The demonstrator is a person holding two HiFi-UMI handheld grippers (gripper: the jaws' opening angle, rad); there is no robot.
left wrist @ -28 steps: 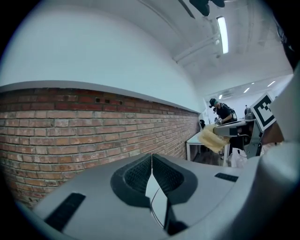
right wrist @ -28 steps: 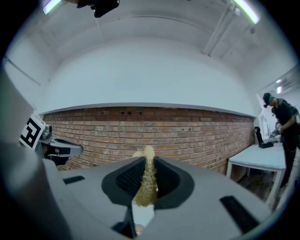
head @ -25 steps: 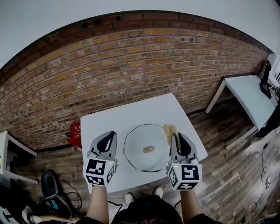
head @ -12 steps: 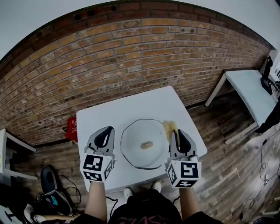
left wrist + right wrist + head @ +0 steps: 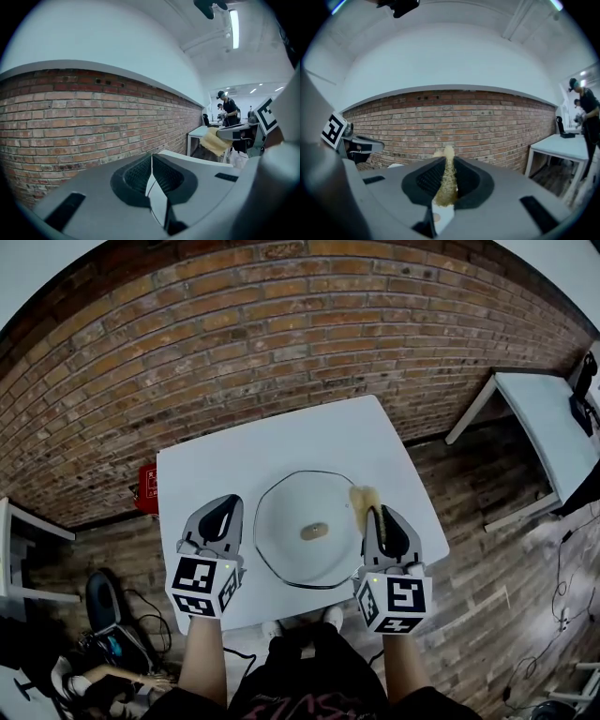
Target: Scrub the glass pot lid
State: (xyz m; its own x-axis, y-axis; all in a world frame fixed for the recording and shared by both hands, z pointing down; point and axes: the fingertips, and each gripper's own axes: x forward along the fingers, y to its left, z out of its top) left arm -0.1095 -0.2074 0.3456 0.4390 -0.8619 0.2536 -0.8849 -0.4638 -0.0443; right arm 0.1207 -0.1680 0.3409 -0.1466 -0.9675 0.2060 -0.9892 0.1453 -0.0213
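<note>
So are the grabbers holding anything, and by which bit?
The right gripper pinches a sponge by its near end, and the rest pokes out in front. The left gripper is shut on nothing.

The head camera looks steeply down from above onto the counter (image 5: 281, 456) and the brick wall (image 5: 281, 334) behind it. Each gripper camera rides close behind its own fingers (image 5: 133, 176), facing level toward this same wall, which all three views share.
</note>
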